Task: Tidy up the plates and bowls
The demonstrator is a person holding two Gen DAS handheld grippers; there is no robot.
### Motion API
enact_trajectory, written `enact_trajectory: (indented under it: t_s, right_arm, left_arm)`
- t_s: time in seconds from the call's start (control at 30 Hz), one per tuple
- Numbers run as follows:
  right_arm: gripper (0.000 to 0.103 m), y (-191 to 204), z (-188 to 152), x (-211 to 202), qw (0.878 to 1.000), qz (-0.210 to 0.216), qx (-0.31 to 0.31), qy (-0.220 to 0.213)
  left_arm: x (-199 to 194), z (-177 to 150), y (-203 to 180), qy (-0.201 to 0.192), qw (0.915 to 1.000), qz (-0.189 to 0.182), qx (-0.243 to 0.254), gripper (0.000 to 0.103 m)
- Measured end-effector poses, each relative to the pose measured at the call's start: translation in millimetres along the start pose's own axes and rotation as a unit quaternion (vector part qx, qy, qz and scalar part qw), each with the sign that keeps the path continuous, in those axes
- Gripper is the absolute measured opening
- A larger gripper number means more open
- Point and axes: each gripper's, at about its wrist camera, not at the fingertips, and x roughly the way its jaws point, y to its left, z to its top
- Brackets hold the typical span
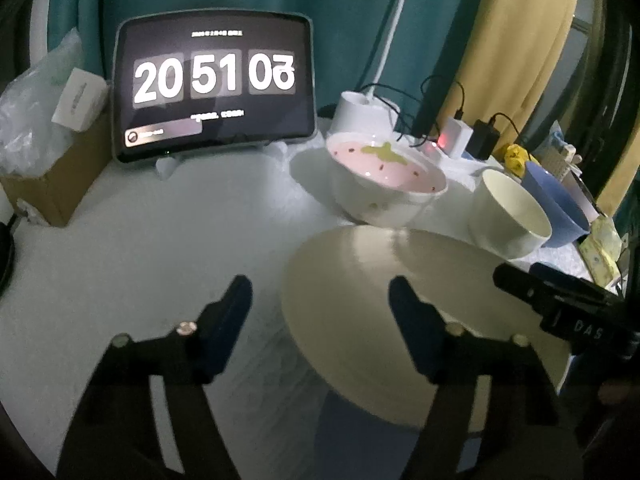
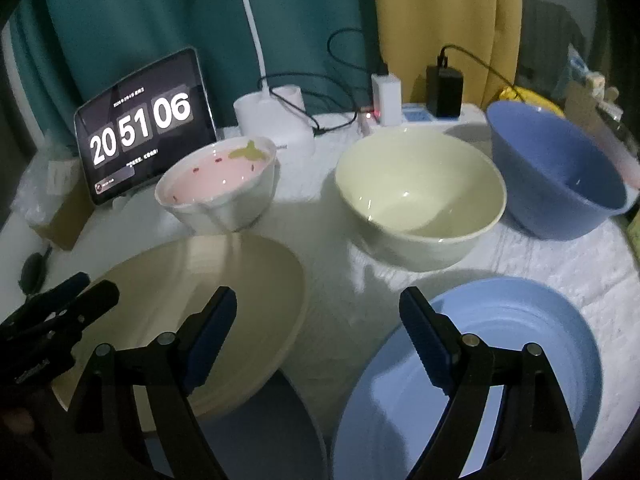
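The left gripper (image 1: 320,300) hangs with fingers spread wide over the near-left rim of the round cream ceramic plate (image 1: 360,276), gripping nothing. The right gripper (image 2: 318,312) is likewise wide apart, between that plate and the pale blue ribbed plate (image 2: 540,340). Behind stand the pink-lined strawberry bowl (image 2: 218,184), pale green bowl (image 2: 420,196) and blue bowl (image 2: 560,176).

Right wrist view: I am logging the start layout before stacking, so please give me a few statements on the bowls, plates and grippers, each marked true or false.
1. The blue plate already sits on the cream plate. False: they lie side by side.
2. The pink-lined bowl is empty. True.
3. The right gripper holds the pale yellow bowl. False: its fingers are spread and hold nothing.
4. The blue bowl stands right of the pale yellow bowl. True.
5. The left gripper is open. True.
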Motion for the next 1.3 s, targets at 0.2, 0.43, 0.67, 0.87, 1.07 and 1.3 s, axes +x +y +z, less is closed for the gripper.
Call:
enact_trajectory:
  t_s: [0.2, 0.43, 0.67, 0.87, 1.07, 1.3]
  right_arm:
    - [0.079, -1.6, -1.9, 8.6, 0.999, 0.021, 0.012, 0.025]
    - [0.045, 5.8, -6.9, 13.4, 0.999, 0.032, 0.005, 0.040]
    - [0.035, 7.4, -10.7, 9.0, 0.999, 0.018, 0.002, 0.036]
    - [0.034, 7.4, -17.2, 1.0, 0.999, 0.013, 0.002, 0.031]
    - [0.034, 7.3, -25.1, -11.2, 1.000, 0.011, 0.001, 0.024]
    - [0.034, 4.2, -32.8, -28.8, 1.000, 0.011, 0.004, 0.012]
  left_arm:
    - [6.8, -2.6, -3.4, 0.014, 0.9999, 0.003, 0.003, 0.050]
    - [5.0, -3.5, -3.4, 0.014, 0.9999, -0.002, 0.004, 0.037]
    - [-2.4, -5.0, -7.5, 0.005, 0.9998, -0.003, 0.017, 0.037]
    - [-10.9, -8.9, -11.0, 0.002, 0.9998, -0.009, 0.019, 0.037]
    - [-23.0, -14.4, -17.2, -0.005, 0.9997, -0.011, 0.023, 0.037]
    - [-38.8, -20.2, -28.1, -0.016, 0.9993, -0.014, 0.031, 0.037]
